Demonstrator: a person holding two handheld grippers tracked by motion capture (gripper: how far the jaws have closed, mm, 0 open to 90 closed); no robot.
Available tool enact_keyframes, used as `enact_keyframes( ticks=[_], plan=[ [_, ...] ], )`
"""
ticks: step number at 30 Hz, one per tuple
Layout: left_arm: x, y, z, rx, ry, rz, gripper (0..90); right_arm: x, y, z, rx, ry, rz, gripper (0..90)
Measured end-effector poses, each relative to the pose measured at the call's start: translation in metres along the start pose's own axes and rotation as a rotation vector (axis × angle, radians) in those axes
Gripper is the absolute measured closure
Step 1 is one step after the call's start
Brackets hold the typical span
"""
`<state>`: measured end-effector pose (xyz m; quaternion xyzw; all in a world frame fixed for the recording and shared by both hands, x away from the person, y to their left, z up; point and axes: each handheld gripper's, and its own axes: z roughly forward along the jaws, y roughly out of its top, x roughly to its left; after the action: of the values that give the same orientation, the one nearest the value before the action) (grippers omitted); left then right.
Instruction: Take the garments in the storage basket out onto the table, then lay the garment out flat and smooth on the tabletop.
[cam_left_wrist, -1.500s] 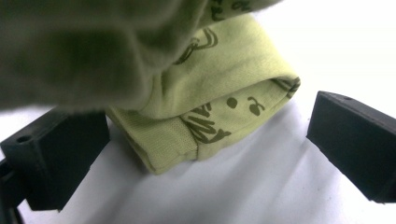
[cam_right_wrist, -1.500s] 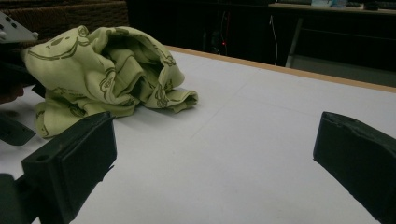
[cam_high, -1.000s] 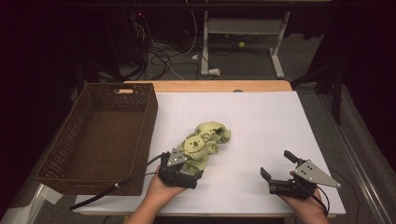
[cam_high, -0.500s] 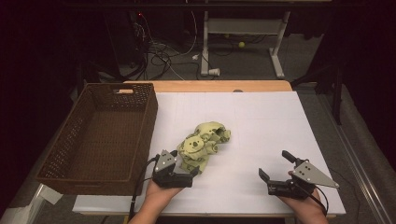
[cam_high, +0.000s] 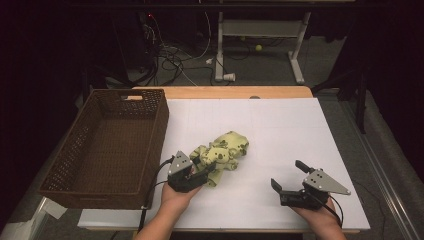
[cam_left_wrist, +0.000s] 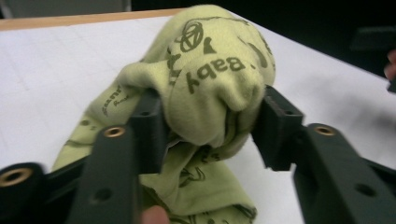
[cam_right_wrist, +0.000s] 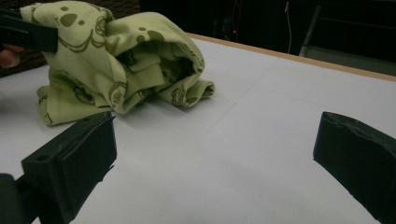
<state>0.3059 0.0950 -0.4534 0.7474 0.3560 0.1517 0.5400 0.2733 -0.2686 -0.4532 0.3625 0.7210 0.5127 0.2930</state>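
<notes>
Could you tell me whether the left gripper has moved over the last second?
Yes: the left gripper has shifted left, toward the basket, dragging the green cloth with it.

A brown wicker basket (cam_high: 80, 155) stands on the left part of the table (cam_high: 280, 125), which carries a white cover with a wooden edge along the far side. Behind the table, cables (cam_high: 170, 62) lie on the floor beside a white frame (cam_high: 260, 35). A small ball (cam_high: 258, 48) lies there too.

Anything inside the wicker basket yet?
The basket shows a bare woven floor; its near wall hides the closest strip. The green cloth lies on the table, pinched by the left hand-held gripper.
</notes>
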Motion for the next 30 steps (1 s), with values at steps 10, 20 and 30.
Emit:
enact_keyframes(
  ticks=[10, 20, 30],
  plan=[
    [-0.015, -0.004, 0.002, 0.008, -0.069, 0.057, 62.0, 0.005, 0.003, -0.008, -0.004, 0.012, -0.009, 0.5],
    [-0.038, -0.009, 0.015, 0.065, -0.143, 0.115, 61.6, 0.019, 0.009, -0.013, 0.012, 0.064, -0.023, 0.4],
    [-0.05, -0.018, 0.027, 0.146, -0.192, 0.161, 61.4, 0.037, 0.023, 0.006, 0.025, 0.094, -0.04, 14.0]
  ],
)
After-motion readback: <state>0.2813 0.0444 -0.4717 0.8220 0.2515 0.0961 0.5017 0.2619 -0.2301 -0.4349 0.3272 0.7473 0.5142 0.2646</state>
